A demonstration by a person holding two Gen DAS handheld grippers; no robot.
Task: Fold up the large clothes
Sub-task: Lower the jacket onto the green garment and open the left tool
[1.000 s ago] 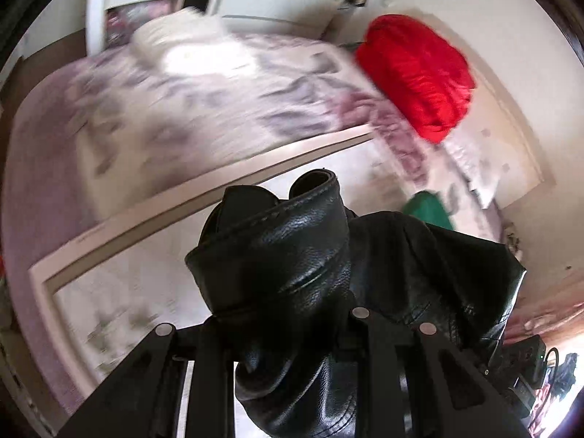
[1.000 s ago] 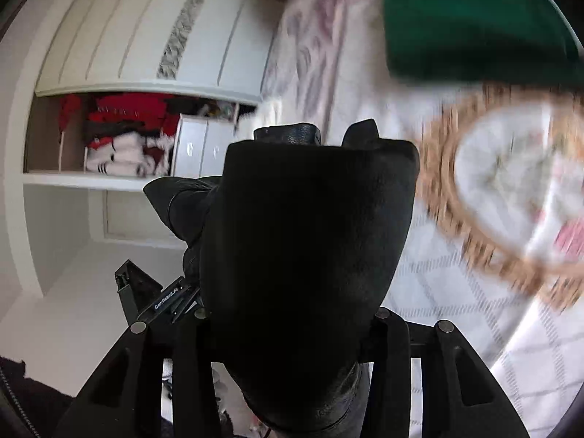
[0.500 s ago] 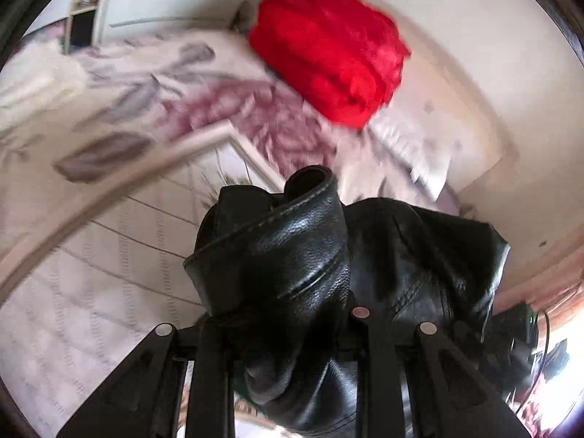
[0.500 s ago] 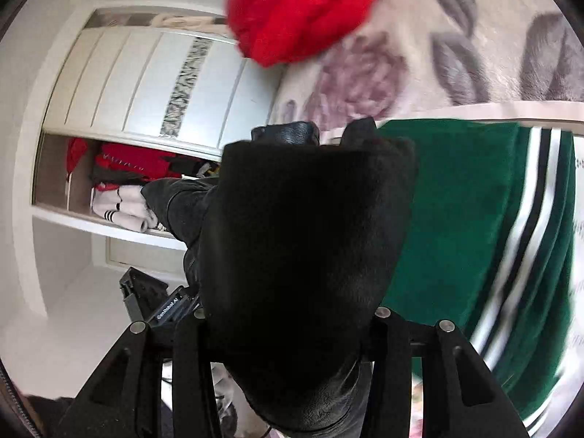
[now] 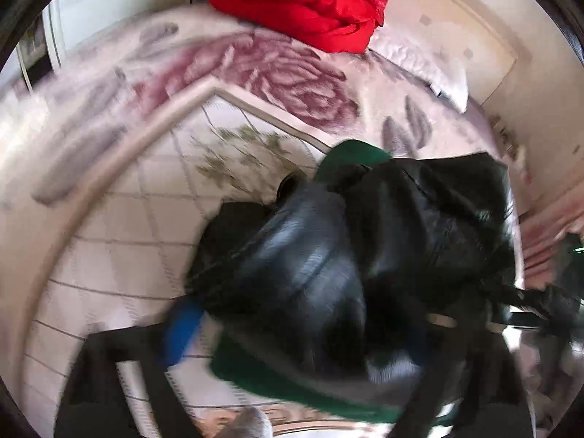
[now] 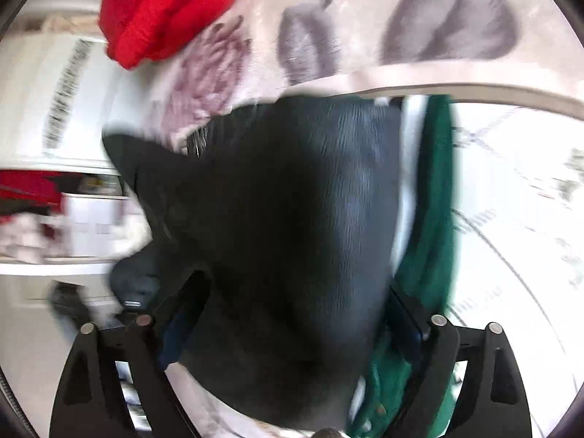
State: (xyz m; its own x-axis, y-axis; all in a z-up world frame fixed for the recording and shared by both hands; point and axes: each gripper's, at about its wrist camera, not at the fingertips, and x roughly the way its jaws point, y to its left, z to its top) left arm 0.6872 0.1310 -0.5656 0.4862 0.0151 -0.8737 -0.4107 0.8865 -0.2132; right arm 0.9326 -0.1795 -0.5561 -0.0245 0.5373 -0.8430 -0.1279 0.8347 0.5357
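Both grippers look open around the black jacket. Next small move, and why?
Probably draw both grippers straight back. The left gripper and right gripper are spread wide, and the black jacket lies on the green garment on the bed, apparently released.

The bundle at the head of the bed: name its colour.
Bright red bundle, plain with no pattern, resting on the floral bedspread. The left wrist view shows it best.

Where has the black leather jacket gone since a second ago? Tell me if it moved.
Yes. The black leather jacket has come down onto the green garment on the bed; earlier it hung above the red bundle's side.
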